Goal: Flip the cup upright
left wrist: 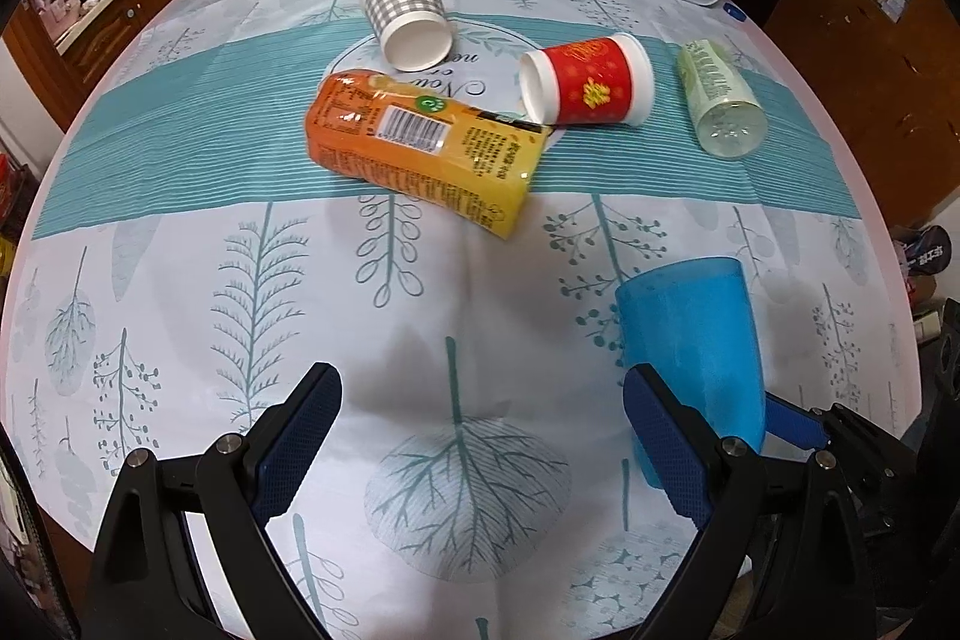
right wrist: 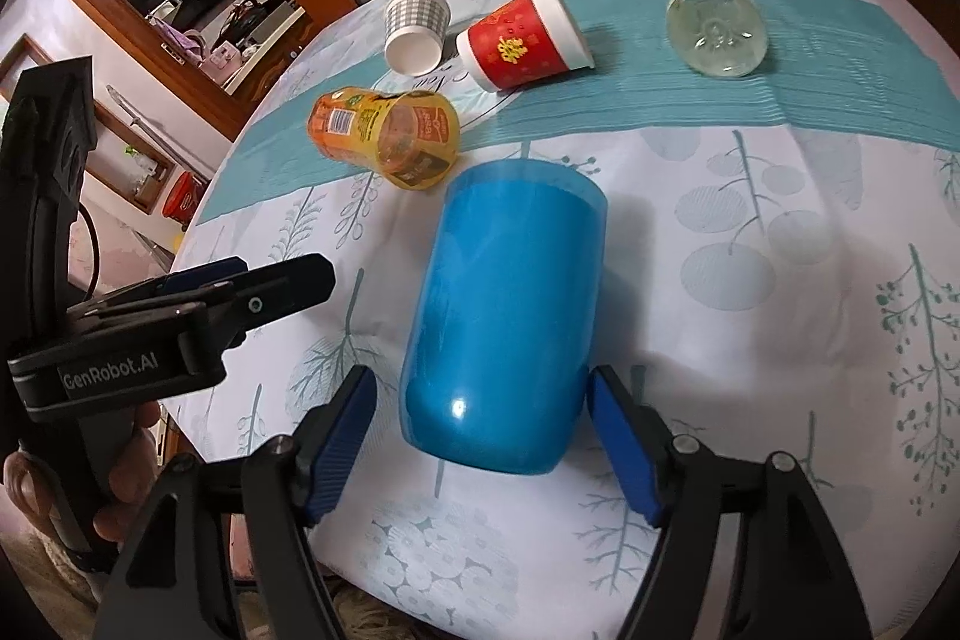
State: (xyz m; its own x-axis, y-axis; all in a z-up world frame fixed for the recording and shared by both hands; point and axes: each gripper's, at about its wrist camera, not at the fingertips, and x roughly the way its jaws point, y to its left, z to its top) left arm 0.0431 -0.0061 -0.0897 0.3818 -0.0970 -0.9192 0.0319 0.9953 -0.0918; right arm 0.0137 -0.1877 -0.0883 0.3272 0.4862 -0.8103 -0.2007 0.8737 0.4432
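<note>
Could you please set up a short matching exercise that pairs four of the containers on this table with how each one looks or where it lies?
Things:
1. blue cup
2. red cup
3. checked cup
4. clear bottle

Descriptions:
A. grey-and-white pattern, on its side, white inside facing the left wrist camera
B. see-through, on its side at the right end of the teal band
C. between the open fingers of the right gripper
D. gold character on its label, on its side beside the orange bottle

Pairs: 1-C, 2-D, 3-A, 4-B
</note>
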